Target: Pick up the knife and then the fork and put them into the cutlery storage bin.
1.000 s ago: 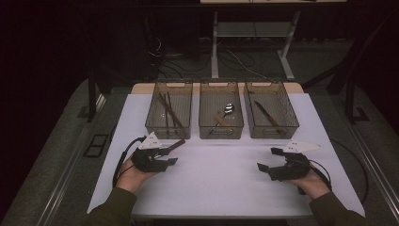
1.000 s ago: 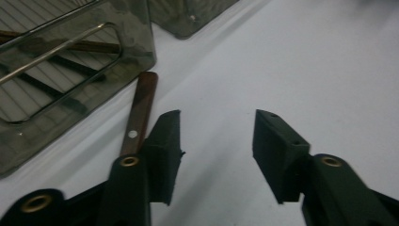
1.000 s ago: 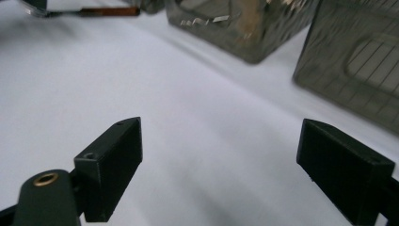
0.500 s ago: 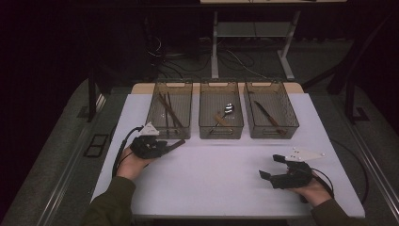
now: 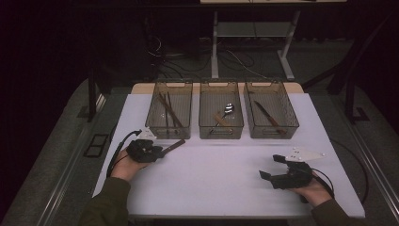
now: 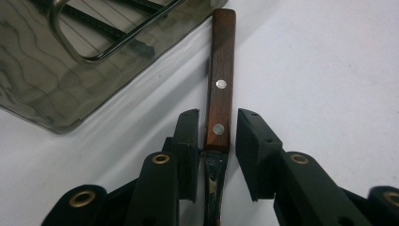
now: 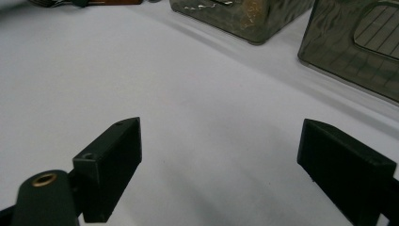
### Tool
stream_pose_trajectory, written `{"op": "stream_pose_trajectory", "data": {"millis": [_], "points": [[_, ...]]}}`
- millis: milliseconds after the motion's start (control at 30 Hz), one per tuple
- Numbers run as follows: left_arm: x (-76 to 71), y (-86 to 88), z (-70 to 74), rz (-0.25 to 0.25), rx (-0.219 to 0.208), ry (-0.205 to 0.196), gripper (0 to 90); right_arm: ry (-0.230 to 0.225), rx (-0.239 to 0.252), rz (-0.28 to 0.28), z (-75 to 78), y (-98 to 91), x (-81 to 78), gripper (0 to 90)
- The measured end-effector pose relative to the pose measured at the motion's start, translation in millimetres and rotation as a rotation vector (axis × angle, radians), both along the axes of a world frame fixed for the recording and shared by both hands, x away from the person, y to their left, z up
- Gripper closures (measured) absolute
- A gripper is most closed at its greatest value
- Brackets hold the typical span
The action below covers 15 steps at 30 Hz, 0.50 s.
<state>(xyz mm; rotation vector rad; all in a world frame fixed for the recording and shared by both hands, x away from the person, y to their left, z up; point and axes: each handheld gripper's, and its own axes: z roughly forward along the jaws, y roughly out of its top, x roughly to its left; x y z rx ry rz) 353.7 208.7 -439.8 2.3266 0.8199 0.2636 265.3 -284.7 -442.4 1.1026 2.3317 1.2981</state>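
Since the earlier frame the left hand-held gripper (image 6: 216, 141) has been lowered toward the table (image 5: 216, 179), its jaws just closing to a narrow gap around the wooden-handled utensil (image 6: 221, 84) lying between them beside the left bin (image 5: 171, 110), while the right hand-held gripper (image 7: 221, 160) is held wide open.

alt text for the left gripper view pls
The left claw straddles a wooden-handled utensil with two metal rivets lying on the white table; whether its black pads press the handle is unclear. A translucent grey bin sits at the upper left.
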Motion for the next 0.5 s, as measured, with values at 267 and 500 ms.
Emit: {"op": "stream_pose_trajectory", "data": {"millis": [267,500], "points": [[-0.4,5.7,-3.0,-0.026,-0.028,-0.004,72.3,0.002,0.0,0.003,-0.2,-0.2,-0.1,13.9],[-0.6,7.0,-3.7,-0.054,-0.027,-0.022,77.2,0.006,0.0,0.006,-0.8,-0.1,0.2,13.9]]}}
